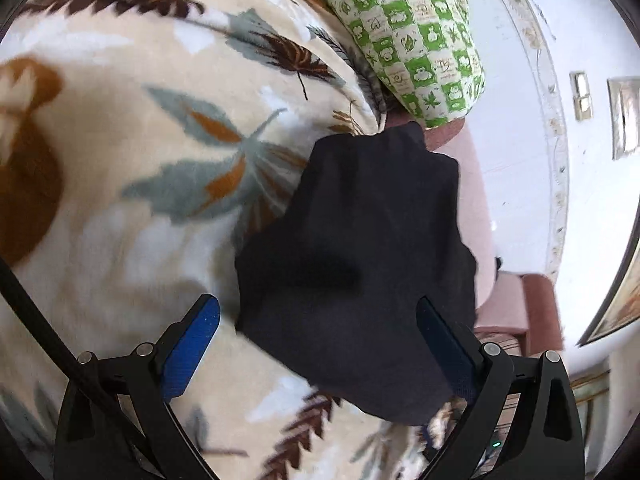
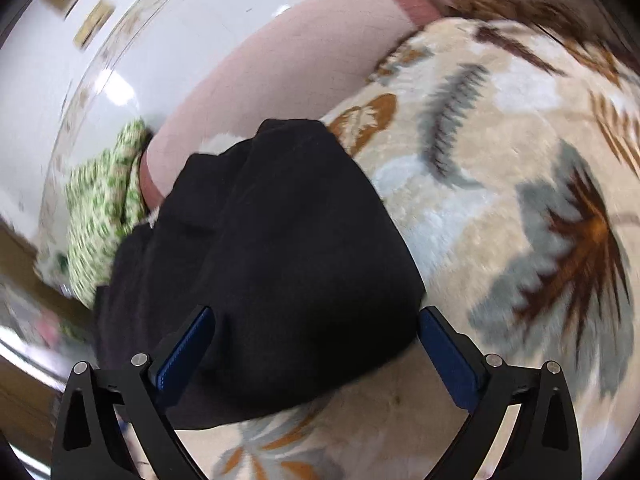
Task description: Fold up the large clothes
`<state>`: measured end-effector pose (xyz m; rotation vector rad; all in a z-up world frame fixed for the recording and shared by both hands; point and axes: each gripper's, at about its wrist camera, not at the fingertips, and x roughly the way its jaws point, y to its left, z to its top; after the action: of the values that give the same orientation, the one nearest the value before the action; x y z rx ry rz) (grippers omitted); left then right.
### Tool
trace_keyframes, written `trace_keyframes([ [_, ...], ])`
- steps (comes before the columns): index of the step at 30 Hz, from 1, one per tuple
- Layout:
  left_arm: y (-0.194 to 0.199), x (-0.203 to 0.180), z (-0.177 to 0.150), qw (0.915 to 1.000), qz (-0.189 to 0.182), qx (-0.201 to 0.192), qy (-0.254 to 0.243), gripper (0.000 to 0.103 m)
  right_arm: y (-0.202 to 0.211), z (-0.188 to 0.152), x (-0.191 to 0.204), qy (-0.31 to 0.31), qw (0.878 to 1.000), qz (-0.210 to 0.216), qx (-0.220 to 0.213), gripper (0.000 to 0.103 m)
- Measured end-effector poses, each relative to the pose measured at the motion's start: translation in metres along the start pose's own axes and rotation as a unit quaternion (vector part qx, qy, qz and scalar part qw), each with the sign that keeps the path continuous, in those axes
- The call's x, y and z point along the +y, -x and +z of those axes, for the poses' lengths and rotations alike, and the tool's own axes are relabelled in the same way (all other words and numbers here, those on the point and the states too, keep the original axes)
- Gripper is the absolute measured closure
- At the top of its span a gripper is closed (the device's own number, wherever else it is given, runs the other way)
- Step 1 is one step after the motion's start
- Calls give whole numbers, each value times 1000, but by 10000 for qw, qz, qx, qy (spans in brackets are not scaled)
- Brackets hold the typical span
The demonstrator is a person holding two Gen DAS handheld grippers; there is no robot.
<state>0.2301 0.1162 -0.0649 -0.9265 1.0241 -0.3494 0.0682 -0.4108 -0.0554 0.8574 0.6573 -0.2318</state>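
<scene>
Item: dark navy cloth garment (image 1: 352,264), bunched in a rough folded heap on a cream fleece blanket with brown and grey leaf print (image 1: 132,168) covering a bed, near the pink headboard (image 2: 280,68) and a green-and-white checked pillow (image 1: 416,36).

Left gripper (image 1: 318,344): jaws released, spread wide over the garment's near edge, pads not pressing.

Right gripper (image 2: 316,344): jaws released likewise (fully apart), straddling the near part of the heap.

Step, judged: between folds, cloth let go. Next move calls for fresh grasps on two edges or corners.
</scene>
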Motion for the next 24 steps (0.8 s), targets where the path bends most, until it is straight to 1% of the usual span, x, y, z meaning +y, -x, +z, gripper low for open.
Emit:
trace_keyframes([
  [1, 5, 2, -6, 9999, -86, -13, 81, 5, 2, -5, -1, -98, 9999, 97, 92, 1],
  [3, 9, 6, -15, 9996, -218, 87, 123, 5, 2, -10, 2, -152, 9993, 283, 209, 1],
  [5, 4, 11, -21, 9990, -350, 207, 201, 5, -5, -15, 10, 13, 9985, 407, 360, 1],
  [7, -7, 17, -18, 9977, -467, 362, 327, 5, -15, -17, 17, 221, 9984, 314, 417, 1],
  [8, -11, 17, -17, 9976, -467, 378, 330, 5, -20, -18, 18, 247, 9983, 268, 444, 1],
  [9, -14, 14, -15, 9981, -460, 311, 256, 5, -27, -19, 18, 237, 9982, 224, 507, 1],
  [11, -20, 3, -12, 9980, -585, 254, -38, 4, -35, -19, 14, 90, 9979, 305, 567, 1],
  [12, -26, -3, -10, 9977, -559, 315, -218, 4, -38, -17, 11, -27, 9975, 402, 572, 1],
  [16, -47, -13, -7, 9964, -407, 403, -620, 3, -52, -8, 2, -365, 9953, 684, 585, 0],
  [19, -49, -16, -5, 9962, -437, 403, -629, 1, -61, -3, 1, -423, 9933, 896, 596, 0],
  [21, -51, -15, -3, 9964, -454, 393, -592, 1, -67, -2, 4, -406, 9930, 936, 598, 0],
  [23, -53, -19, -4, 9970, -330, 335, -609, 1, -69, -3, 7, -381, 9944, 837, 523, 0],
  [24, -54, -23, -6, 9969, -208, 305, -695, 1, -70, -3, 10, -366, 9952, 767, 485, 0],
])
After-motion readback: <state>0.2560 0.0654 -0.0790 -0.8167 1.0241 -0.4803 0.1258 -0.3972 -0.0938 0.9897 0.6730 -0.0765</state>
